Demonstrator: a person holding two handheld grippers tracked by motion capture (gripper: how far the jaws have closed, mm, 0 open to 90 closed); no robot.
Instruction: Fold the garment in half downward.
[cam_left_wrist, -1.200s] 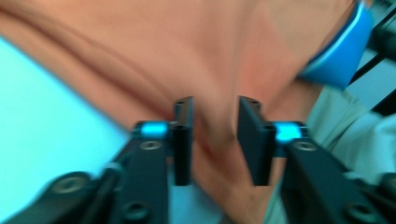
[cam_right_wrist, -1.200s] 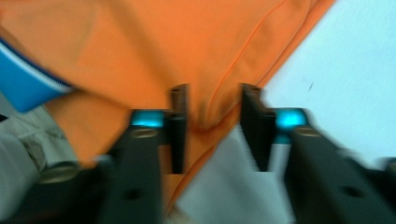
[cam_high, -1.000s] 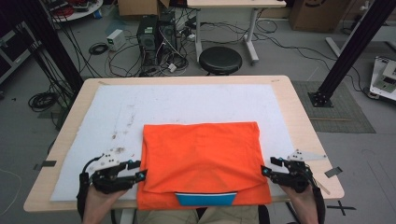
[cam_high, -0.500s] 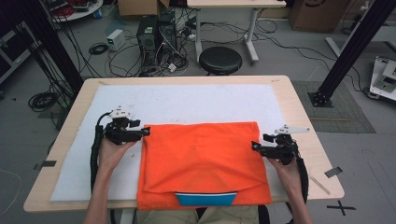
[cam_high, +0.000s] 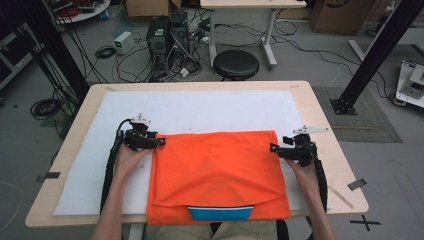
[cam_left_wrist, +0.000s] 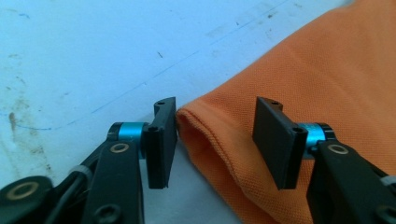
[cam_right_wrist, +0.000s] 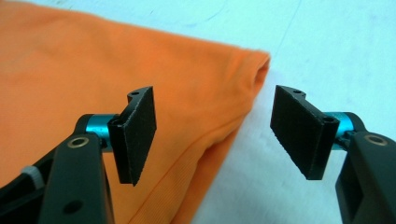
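In the high view, an orange garment (cam_high: 217, 175) is seen folded flat on the white mat (cam_high: 200, 112) of the surface, its near edge with a blue collar (cam_high: 220, 213) hanging at the near rim; it is judged light, soft and limp, likely to sag and crease when lifted, so it is best taken at its two far corners, both layers pinched together. The left gripper (cam_high: 159, 142) is placed at the far left corner and the right gripper (cam_high: 273, 148) at the far right corner. Compared with a second ago, both hands are found farther up the cloth's sides, having been moved from the near corners toward the far ones. In the left gripper view, the fingers (cam_left_wrist: 161, 137) are spread around the folded corner hem, the cloth between them but not clamped; the jaws have just been closing. In the right gripper view, the fingers (cam_right_wrist: 137, 135) are spread wide over the garment's edge, nothing pinched, the corner lying just beyond them.
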